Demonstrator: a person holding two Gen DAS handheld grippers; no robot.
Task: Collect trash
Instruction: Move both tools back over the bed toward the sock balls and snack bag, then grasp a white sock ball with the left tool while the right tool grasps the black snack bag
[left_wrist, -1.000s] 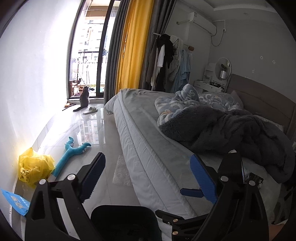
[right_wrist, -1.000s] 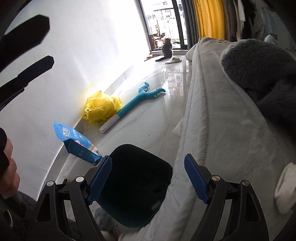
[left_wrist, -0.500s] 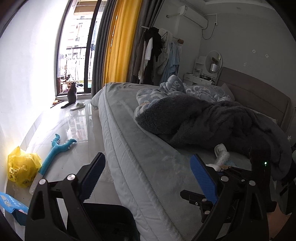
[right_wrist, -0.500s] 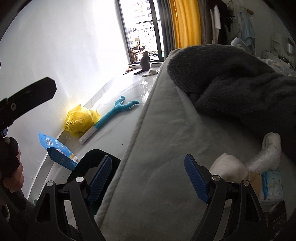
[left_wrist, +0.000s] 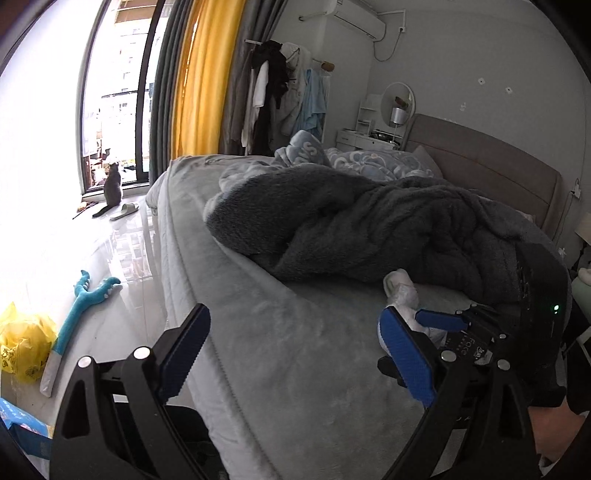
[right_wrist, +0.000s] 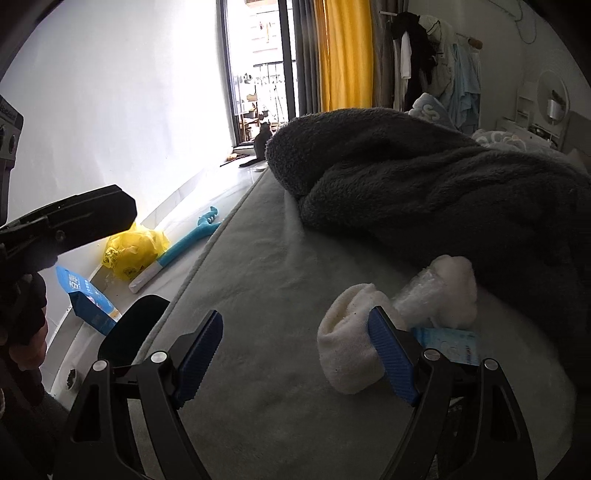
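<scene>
Grey plush bedcover fills the lower centre of the right wrist view, a rumpled charcoal fleece blanket heaped upper right. At the blanket's near edge, lower right, lies the trash: a soft white rolled sock-like wad, crinkled clear plastic wrap and a flat light-blue packet. Right gripper hovers wide open, empty, its right blue ribbed pad overlapping the wad. Left gripper likewise gapes, holding nothing.
</scene>
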